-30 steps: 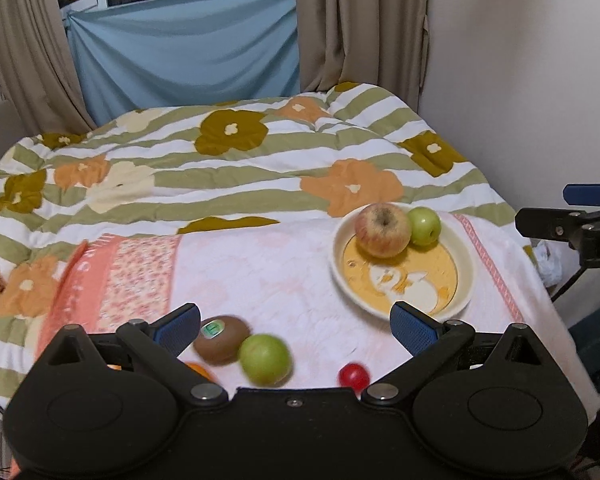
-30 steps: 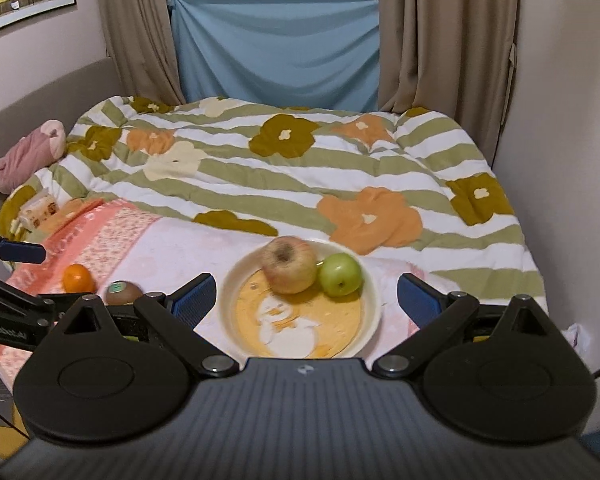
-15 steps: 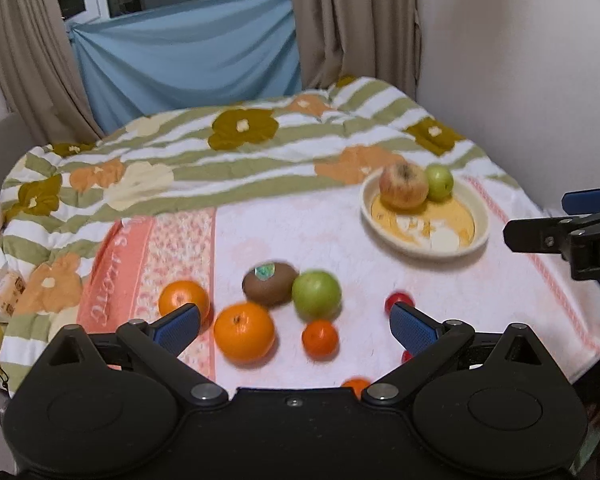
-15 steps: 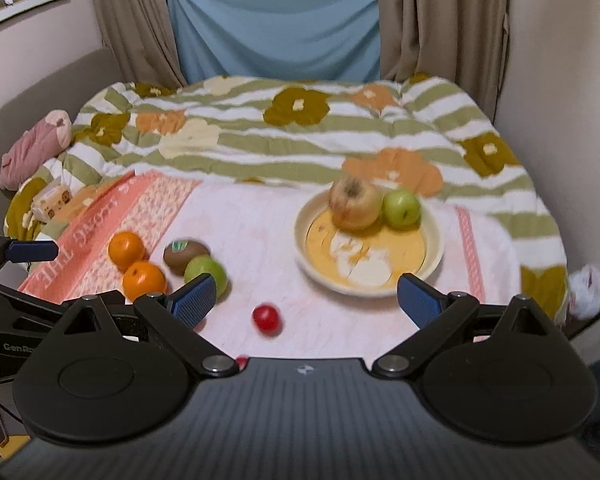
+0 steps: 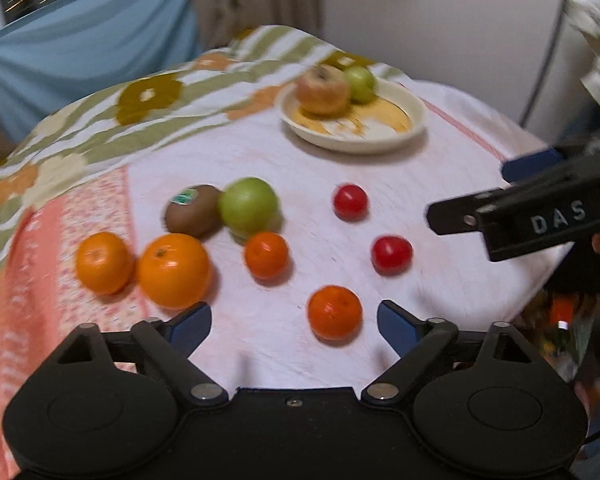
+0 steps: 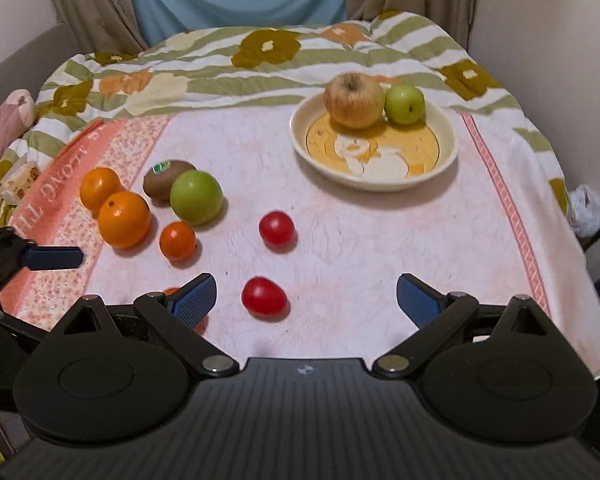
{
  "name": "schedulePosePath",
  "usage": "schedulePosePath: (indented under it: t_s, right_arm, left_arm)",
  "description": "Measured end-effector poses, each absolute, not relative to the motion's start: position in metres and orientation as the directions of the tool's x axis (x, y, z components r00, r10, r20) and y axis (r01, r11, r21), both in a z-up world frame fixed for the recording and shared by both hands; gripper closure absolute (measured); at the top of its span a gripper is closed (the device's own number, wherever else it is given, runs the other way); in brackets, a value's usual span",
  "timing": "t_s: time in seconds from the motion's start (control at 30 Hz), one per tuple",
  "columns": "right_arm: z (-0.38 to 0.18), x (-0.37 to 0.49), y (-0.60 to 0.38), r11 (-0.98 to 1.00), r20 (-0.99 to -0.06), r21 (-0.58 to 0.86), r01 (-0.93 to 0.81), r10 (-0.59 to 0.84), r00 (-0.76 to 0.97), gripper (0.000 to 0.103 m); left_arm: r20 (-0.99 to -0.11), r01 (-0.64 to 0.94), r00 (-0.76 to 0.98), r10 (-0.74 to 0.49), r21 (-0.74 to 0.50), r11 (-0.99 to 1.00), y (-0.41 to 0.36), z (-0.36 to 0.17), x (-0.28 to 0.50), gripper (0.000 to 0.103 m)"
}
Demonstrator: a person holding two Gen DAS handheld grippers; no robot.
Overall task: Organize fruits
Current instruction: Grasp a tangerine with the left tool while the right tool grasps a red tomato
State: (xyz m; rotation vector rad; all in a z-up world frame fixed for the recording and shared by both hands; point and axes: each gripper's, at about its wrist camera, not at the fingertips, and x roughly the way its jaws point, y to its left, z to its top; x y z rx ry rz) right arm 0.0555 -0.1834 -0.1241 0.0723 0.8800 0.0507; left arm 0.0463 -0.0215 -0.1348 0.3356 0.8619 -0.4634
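Task status: early. The plate [image 6: 440,168] holds one russet apple [image 6: 354,100] and one small green apple [image 6: 405,104], touching. Still loose on the pink towel [image 6: 380,248] over the bed: a kiwi [image 6: 164,178], a green apple [image 6: 196,198], two large oranges [image 6: 124,220], two small tangerines [image 6: 177,241] and two red tomatoes [image 6: 264,297].

Left gripper [image 5: 294,322]: fingers spread wide, empty; one tangerine [image 5: 334,312] lies between them, not touched. Right gripper [image 6: 305,296]: fingers spread wide, empty, the nearest tomato just ahead.
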Motion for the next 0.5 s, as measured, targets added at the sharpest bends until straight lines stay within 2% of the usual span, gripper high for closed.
schedulePosePath:
  t_s: [0.07,0.13,0.23,0.43,0.5]
  right_arm:
    - [-0.131,0.057,-0.180,0.996,-0.775,0.086,-0.004,0.069,0.629,0.000]
    - [-0.138,0.058,-0.177,0.996,-0.780,0.086,0.007,0.063,0.622,0.000]
    - [-0.147,0.061,-0.173,0.996,-0.786,0.084,0.023,0.052,0.617,0.000]
    - [-0.156,0.065,-0.168,0.996,-0.794,0.084,0.039,0.043,0.607,0.000]
    - [-0.158,0.066,-0.167,0.996,-0.795,0.083,0.041,0.042,0.605,0.000]
  left_arm:
    - [-0.789,0.554,0.555,-0.263,0.114,0.825,-0.027,-0.144,0.048,0.019]
    - [-0.795,0.585,0.541,-0.275,0.120,0.802,-0.031,-0.153,0.050,0.031]
    - [-0.807,0.615,0.514,-0.291,0.110,0.781,-0.036,-0.164,0.055,0.039]
    - [-0.815,0.644,0.498,-0.296,0.119,0.755,-0.042,-0.176,0.060,0.044]
    - [-0.816,0.654,0.490,-0.306,0.112,0.748,-0.041,-0.178,0.061,0.050]
